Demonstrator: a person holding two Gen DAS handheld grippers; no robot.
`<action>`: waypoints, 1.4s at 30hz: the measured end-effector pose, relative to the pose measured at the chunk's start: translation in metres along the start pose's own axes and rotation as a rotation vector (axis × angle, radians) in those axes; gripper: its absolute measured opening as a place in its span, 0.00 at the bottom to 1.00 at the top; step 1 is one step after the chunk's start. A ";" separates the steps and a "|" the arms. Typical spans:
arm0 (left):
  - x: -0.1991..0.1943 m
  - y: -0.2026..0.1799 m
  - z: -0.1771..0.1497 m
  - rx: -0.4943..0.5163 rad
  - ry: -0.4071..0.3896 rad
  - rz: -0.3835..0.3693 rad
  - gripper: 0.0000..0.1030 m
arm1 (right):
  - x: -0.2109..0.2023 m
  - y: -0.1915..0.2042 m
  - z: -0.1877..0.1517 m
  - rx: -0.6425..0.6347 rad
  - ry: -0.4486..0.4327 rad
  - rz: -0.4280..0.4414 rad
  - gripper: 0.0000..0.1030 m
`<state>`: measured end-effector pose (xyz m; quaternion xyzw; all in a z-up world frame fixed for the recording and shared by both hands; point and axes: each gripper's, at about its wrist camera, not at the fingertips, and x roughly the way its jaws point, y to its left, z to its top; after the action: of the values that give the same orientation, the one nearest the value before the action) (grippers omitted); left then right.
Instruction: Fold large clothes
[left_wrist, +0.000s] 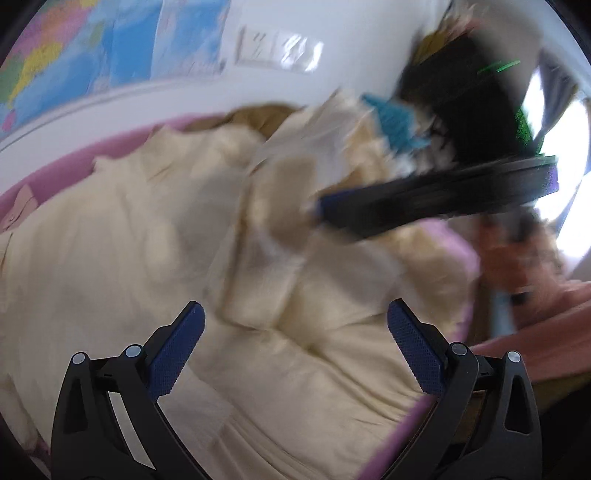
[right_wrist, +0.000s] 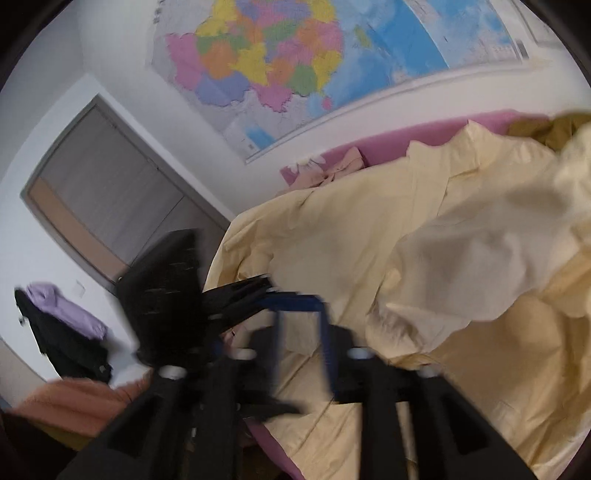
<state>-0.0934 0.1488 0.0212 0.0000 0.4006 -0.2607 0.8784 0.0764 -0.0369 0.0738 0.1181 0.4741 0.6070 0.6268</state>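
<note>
A large pale yellow garment (left_wrist: 122, 236) lies spread and rumpled over a pink surface (left_wrist: 122, 142). My left gripper (left_wrist: 295, 347) is open and empty just above its near folds. My right gripper (left_wrist: 373, 210) shows blurred in the left wrist view, reaching in from the right over the garment's middle. In the right wrist view the garment (right_wrist: 351, 221) fills the right half, with a raised fold (right_wrist: 461, 258). My right gripper (right_wrist: 301, 343) is blurred by motion, its blue pads a narrow gap apart with no cloth seen between them. The left gripper (right_wrist: 221, 302) shows as a dark blur at the garment's left edge.
A coloured wall map (right_wrist: 295, 62) hangs behind the pink surface. A pinkish garment (right_wrist: 332, 170) lies at its far edge and an olive one (right_wrist: 543, 129) at the back right. A door (right_wrist: 103, 199) and hanging purple and black clothes (right_wrist: 62, 325) are to the left.
</note>
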 end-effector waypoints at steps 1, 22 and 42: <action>0.007 0.003 0.003 -0.010 0.017 0.008 0.92 | -0.014 0.004 0.000 -0.027 -0.033 -0.025 0.44; -0.079 0.116 0.000 -0.273 0.127 0.172 0.17 | -0.112 -0.114 -0.013 0.149 -0.248 -0.461 0.71; 0.000 0.101 0.011 -0.105 0.219 0.336 0.29 | -0.015 -0.205 0.063 0.246 0.055 -0.431 0.11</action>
<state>-0.0398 0.2334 0.0076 0.0495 0.5012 -0.0877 0.8594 0.2583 -0.0713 -0.0351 0.0733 0.5754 0.4001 0.7096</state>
